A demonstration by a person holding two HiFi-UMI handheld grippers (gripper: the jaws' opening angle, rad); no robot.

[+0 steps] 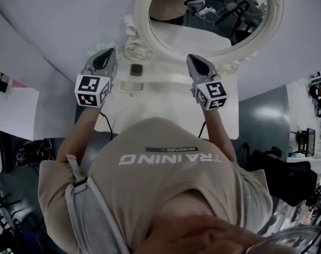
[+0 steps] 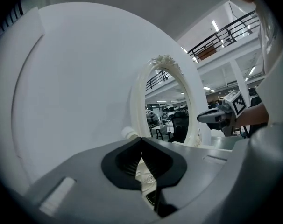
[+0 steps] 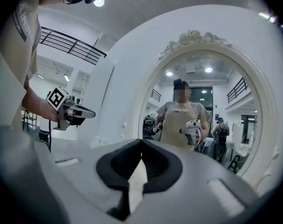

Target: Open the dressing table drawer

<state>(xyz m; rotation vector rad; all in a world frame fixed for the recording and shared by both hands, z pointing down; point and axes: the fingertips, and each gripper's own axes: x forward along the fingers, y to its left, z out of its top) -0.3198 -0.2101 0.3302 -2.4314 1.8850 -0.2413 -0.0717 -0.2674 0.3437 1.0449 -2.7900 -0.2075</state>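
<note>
The white dressing table (image 1: 166, 107) stands in front of me with its oval mirror (image 1: 213, 20) in a carved white frame. No drawer front shows in any view; the tabletop and my body cover it. My left gripper (image 1: 109, 53) is held level above the table's left side, jaws shut with nothing between them. My right gripper (image 1: 192, 59) hovers above the right side, also shut and empty. In the left gripper view the shut jaws (image 2: 141, 139) point at the mirror (image 2: 172, 111). In the right gripper view the shut jaws (image 3: 141, 142) face the mirror (image 3: 202, 111).
A small dark square object (image 1: 136, 69) and a flat white piece (image 1: 131, 86) lie on the tabletop near the mirror's base. A curved white wall panel (image 1: 54, 30) backs the table. Cables and equipment clutter the dark floor (image 1: 17, 157) to both sides.
</note>
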